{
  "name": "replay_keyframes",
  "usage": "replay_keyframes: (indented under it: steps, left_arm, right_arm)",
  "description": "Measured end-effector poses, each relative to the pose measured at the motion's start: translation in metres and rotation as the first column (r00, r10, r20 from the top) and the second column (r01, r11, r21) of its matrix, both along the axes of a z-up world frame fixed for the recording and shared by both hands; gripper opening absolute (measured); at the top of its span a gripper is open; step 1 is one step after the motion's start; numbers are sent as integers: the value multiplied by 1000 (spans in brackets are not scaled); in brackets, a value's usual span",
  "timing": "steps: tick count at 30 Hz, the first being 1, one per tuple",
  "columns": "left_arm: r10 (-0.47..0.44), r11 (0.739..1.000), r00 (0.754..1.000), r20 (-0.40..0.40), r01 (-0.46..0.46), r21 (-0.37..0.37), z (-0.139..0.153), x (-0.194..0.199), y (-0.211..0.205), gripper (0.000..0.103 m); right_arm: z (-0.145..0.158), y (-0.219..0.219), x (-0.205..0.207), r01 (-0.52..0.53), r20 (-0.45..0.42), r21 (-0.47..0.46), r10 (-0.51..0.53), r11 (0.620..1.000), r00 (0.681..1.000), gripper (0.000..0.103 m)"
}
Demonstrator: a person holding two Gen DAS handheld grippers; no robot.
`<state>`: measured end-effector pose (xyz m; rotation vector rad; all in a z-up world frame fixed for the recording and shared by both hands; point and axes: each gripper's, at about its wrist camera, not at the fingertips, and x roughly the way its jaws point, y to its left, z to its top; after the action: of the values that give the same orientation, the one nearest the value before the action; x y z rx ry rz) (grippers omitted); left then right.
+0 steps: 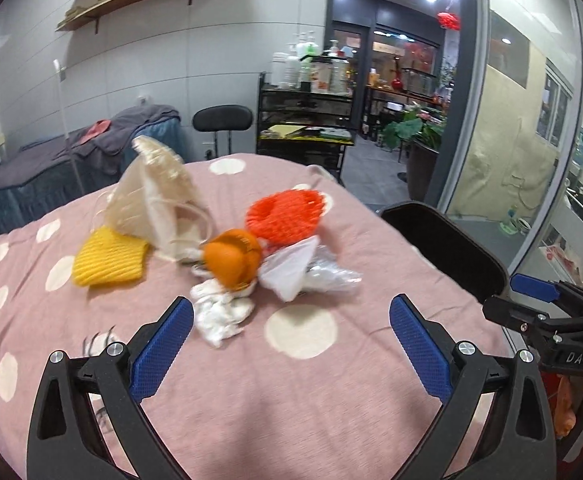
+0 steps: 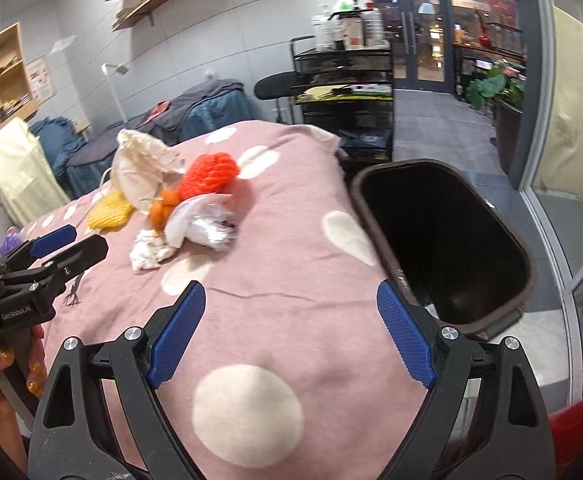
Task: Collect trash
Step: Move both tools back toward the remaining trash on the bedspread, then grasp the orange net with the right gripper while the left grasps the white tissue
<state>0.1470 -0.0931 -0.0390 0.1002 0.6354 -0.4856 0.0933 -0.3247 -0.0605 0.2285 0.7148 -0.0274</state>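
A heap of trash lies on the pink spotted bed cover (image 1: 291,392): a crumpled white tissue (image 1: 219,314), an orange peel (image 1: 233,258), a red foam net (image 1: 285,216), a yellow foam net (image 1: 109,258), a beige cloth bag (image 1: 151,196) and clear plastic wrap (image 1: 307,270). My left gripper (image 1: 291,306) is open just short of the tissue, holding nothing. My right gripper (image 2: 291,292) is also open and empty over the cover, nearer the black bin (image 2: 471,240). The same heap, with the tissue (image 2: 149,254) nearest, lies ahead and to the left in the right wrist view.
The bin (image 1: 451,248) stands off the bed's right edge. Each gripper shows at the edge of the other's view: the right gripper (image 1: 507,300), the left gripper (image 2: 79,244) with a hand below it. Behind are another bed, a stool, a black trolley (image 1: 303,120) and a glass wall.
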Motion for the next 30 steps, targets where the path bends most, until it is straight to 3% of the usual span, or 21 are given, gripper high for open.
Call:
replay_keyframes:
  steps: [7, 15, 18, 24, 30]
  left_arm:
    - [64, 998, 997, -41, -64, 5, -13, 7, 47, 97]
    - [81, 997, 990, -119, -83, -8, -29, 25, 72, 89]
    - [64, 997, 983, -171, -69, -23, -38, 39, 74, 83]
    - [36, 999, 977, -209, -42, -23, -45, 65, 65, 80]
    - [-3, 999, 963, -271, 17, 48, -52, 97, 38, 76]
  right_arm:
    - [1, 38, 39, -118, -42, -16, 117, 993, 992, 87]
    - [-14, 72, 103, -238, -164, 29, 240, 971, 957, 87]
    - [-19, 80, 125, -252, -199, 14, 249, 968, 948, 87]
    - [-3, 77, 161, -208, -155, 7, 207, 978, 966, 87]
    - [2, 80, 205, -195, -155, -38, 187, 980, 970, 87]
